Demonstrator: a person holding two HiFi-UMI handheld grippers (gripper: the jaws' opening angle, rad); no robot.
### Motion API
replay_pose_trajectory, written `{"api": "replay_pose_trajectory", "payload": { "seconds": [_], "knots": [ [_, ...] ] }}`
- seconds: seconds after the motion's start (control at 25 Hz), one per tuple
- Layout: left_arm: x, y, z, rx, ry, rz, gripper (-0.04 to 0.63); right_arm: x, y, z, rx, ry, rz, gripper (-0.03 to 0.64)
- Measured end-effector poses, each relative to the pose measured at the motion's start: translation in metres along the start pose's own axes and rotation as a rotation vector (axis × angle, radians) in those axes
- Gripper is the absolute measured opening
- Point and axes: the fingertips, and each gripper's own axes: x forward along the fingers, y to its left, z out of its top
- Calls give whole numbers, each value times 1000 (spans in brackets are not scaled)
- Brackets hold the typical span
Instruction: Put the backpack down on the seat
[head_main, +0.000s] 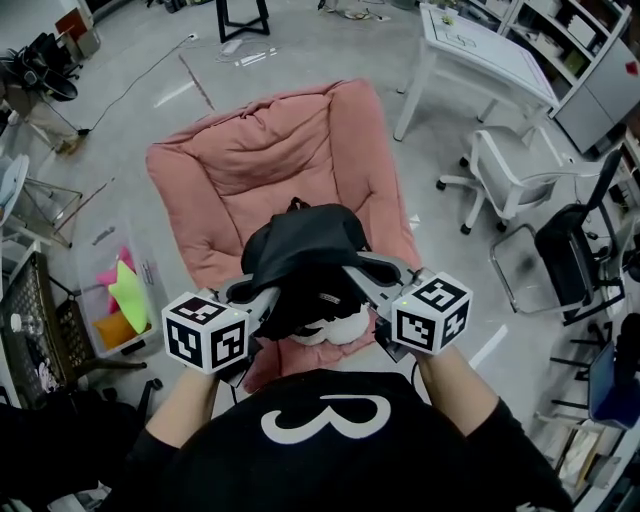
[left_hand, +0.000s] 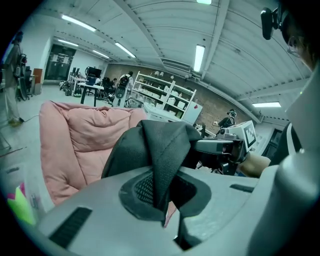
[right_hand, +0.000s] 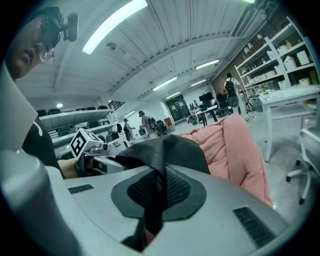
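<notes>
- Squarely over the front half of the pink seat (head_main: 262, 150) hangs the black backpack (head_main: 300, 252), carried between the two grippers. From above I cannot tell whether its underside touches the seat cushion.
- At the seat's near-left edge, the left gripper (head_main: 268, 298) has its fingers (left_hand: 95, 210) closed tight on a fold of the backpack's black fabric. The fold rises out of the narrow slit between them.
- At the seat's near-right edge, the right gripper (head_main: 362, 272) is clamped as well. Its fingers (right_hand: 240, 200) pinch a black strip of the backpack, with only a thin gap taken up by the cloth.
- Each gripper view shows the other gripper across the backpack, with the seat's pink padding behind the bag.
- The seat stands on the grey floor (head_main: 150, 60), with its back cushion on the side away from the person.
- Beyond the seat's far-right corner stands a white worktop (head_main: 480, 50).
- A white office chair (head_main: 510, 165) is to the right of the seat, well apart from it.
- Left of the seat, near its front corner, a clear bin (head_main: 115, 300) holds bright pink, yellow and orange things.
</notes>
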Motion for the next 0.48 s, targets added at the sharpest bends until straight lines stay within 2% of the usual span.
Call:
{"api": "replay_pose_trajectory", "payload": {
  "seconds": [0.28, 0.48],
  "knots": [
    [35, 47, 20, -18, -10, 57, 12, 46, -42, 12, -4, 21, -27, 21],
    [56, 79, 13, -45, -4, 92, 12, 76, -63, 0, -3, 70, -61, 23]
  ]
}}
